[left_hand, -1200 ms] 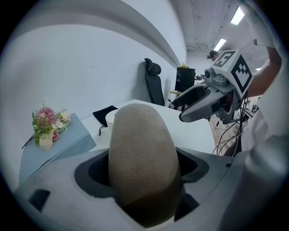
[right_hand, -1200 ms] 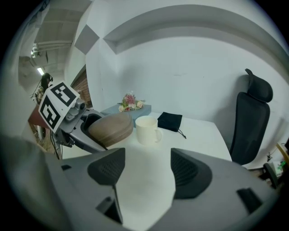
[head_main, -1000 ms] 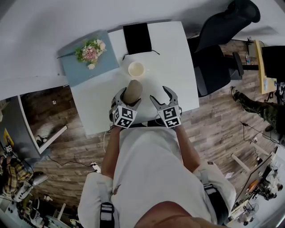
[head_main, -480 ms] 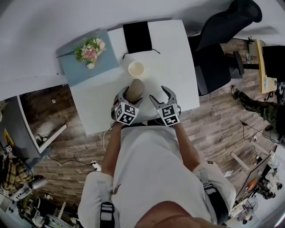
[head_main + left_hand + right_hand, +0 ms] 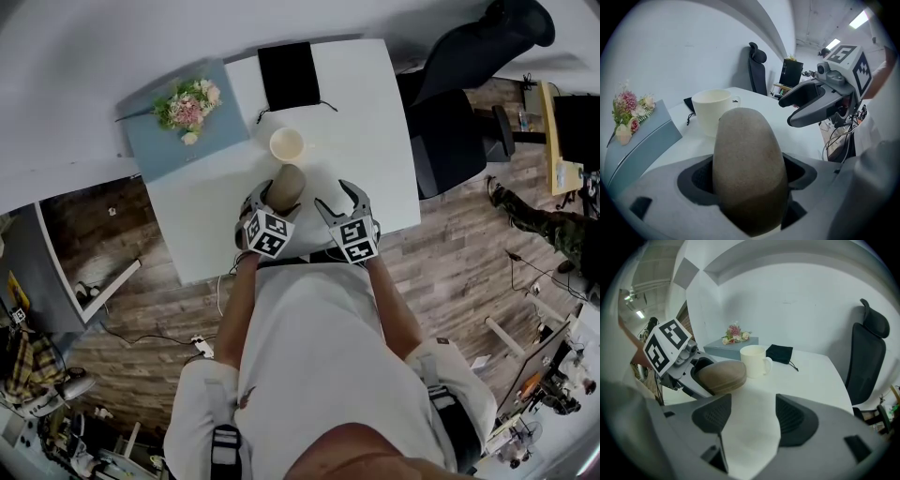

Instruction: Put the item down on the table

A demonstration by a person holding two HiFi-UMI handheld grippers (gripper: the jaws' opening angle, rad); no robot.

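two grippers hang over the white table [image 5: 366, 103]: left gripper [image 5: 275, 197] clamps a brown oval item [image 5: 747, 159] (its tip near the cream mug [image 5: 287, 144]); right gripper [image 5: 752, 416] gapes empty beside it.

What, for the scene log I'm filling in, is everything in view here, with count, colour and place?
table: 1, white, centre of the head view
box: 1, grey-blue, at the table's far left corner
flowers: 1 bunch, pink and cream, on the box
pouch: 1, black, at the table's far edge
mug: 1, white, mid-table, just beyond the brown item
office chair: 1, black, right of the table
brown item: 1, oval, between the left gripper's jaws
left gripper: 1, grey, closed on the brown item
right gripper: 1, grey, jaws apart, empty, beside the left gripper
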